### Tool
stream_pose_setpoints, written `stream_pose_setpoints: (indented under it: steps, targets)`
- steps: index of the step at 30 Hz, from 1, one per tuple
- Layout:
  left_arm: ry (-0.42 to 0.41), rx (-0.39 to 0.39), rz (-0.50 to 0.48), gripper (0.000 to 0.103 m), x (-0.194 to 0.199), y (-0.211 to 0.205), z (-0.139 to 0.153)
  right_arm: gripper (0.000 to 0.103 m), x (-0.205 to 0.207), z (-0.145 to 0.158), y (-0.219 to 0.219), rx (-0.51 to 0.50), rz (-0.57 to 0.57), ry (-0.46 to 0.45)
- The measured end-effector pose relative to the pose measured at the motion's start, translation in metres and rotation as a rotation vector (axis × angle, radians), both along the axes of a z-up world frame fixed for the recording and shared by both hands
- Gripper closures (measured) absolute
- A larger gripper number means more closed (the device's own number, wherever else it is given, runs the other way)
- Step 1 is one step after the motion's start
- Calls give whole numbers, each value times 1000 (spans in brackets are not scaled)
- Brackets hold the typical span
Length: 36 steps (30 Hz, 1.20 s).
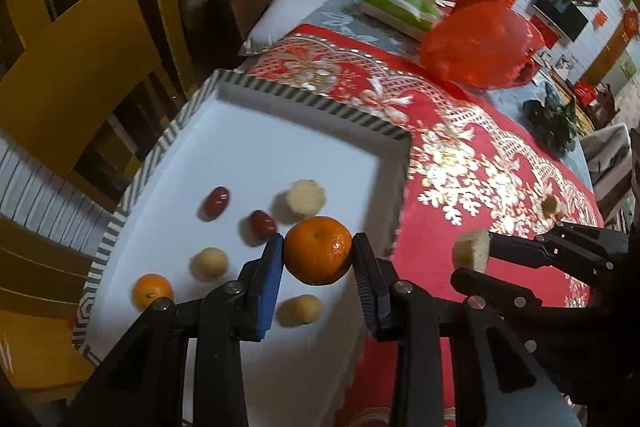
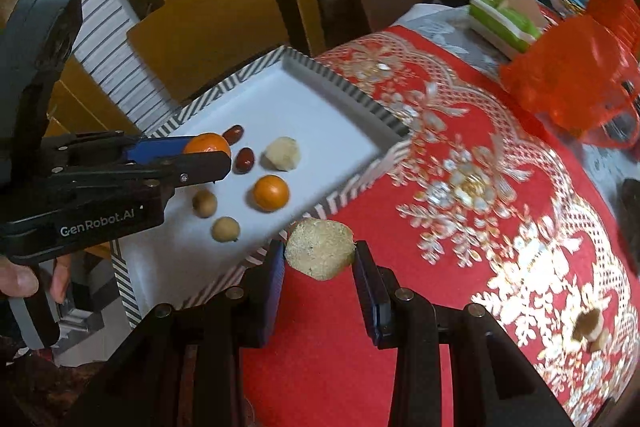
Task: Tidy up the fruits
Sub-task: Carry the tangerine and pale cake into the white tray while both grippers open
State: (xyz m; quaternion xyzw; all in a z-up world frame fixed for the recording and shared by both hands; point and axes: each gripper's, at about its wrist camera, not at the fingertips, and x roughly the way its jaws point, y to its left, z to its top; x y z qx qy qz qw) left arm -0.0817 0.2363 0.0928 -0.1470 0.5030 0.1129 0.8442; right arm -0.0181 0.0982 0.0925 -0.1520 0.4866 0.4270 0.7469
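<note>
My left gripper (image 1: 318, 253) is shut on an orange mandarin (image 1: 318, 251) and holds it above the white tray (image 1: 280, 131) with a striped rim. My right gripper (image 2: 319, 253) is shut on a tan bumpy fruit (image 2: 320, 247), just outside the tray's near rim over the red cloth. On the tray lie two dark red dates (image 1: 216, 203), a second mandarin (image 1: 152, 290) and several tan fruits (image 1: 306, 197). The left gripper with its mandarin (image 2: 208, 143) also shows in the right wrist view. The right gripper's fruit (image 1: 472, 250) shows in the left wrist view.
One more tan fruit (image 2: 588, 323) lies on the red patterned tablecloth (image 2: 480, 187) at the right. A red plastic bag (image 2: 572, 75), a green-and-white box (image 2: 504, 21) and clutter stand at the far end. Wooden chairs (image 1: 80, 75) stand beside the tray.
</note>
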Motion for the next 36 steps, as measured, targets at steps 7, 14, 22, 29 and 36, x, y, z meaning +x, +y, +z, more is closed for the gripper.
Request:
stream_pose_setpoints:
  steps: [7, 14, 22, 29, 36]
  targets:
    - [15, -1, 44, 69, -7, 23, -6, 65, 0, -2, 27, -1, 45, 5]
    - [43, -11, 76, 69, -11, 40, -19, 65, 10, -9, 50, -12, 61, 3]
    - [63, -17, 97, 69, -10, 55, -32, 65, 34, -21, 74, -47, 65, -3]
    - [67, -28, 105, 69, -7, 64, -39, 65, 48, -33, 90, -81, 64, -5]
    - [82, -37, 100, 69, -2, 67, -47, 65, 58, -47, 99, -118, 61, 3]
